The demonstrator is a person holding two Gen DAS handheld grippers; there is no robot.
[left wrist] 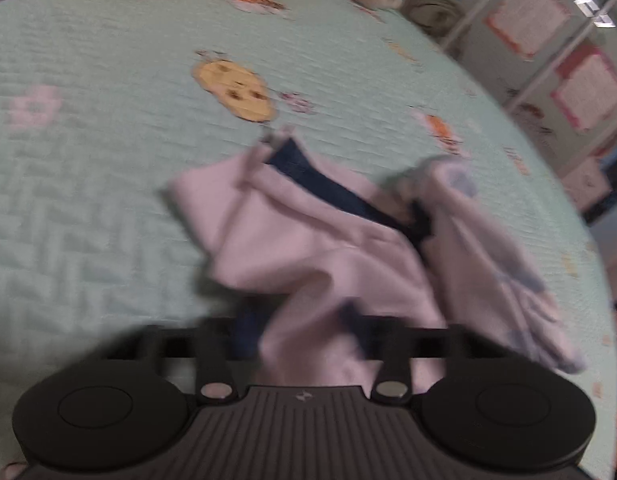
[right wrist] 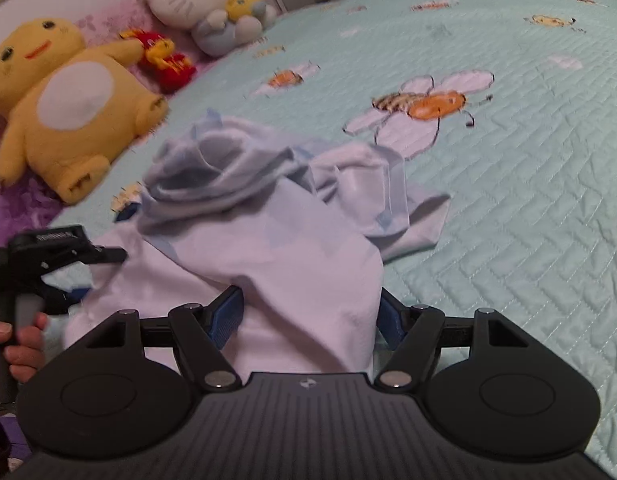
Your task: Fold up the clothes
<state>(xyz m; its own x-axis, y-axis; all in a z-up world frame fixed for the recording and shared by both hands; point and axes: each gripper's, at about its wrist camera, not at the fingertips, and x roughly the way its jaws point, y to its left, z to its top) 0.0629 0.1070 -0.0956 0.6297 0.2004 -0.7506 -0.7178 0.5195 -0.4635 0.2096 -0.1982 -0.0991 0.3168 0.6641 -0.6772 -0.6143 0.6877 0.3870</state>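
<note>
A pale lilac garment (left wrist: 308, 240) with dark navy trim lies crumpled on the bed. Its near fold runs up between the fingers of my left gripper (left wrist: 298, 326), which is shut on the garment; this view is blurred. In the right wrist view the same garment (right wrist: 288, 264) bunches into a twisted heap further back. A flap of it drapes between the blue pads (right wrist: 228, 316) of my right gripper (right wrist: 308, 316), which stands open and does not pinch it. The left gripper (right wrist: 100, 276) shows at the left edge, at the cloth's border, held by a person's hand (right wrist: 20, 344).
The mint quilted bedspread (right wrist: 508, 200) with bee and flower prints stretches right and back. A yellow plush (right wrist: 68, 100), a small red toy (right wrist: 164, 60) and a white cat plush (right wrist: 200, 4) sit along the far left. Shelving (left wrist: 548, 60) stands beyond the bed's edge.
</note>
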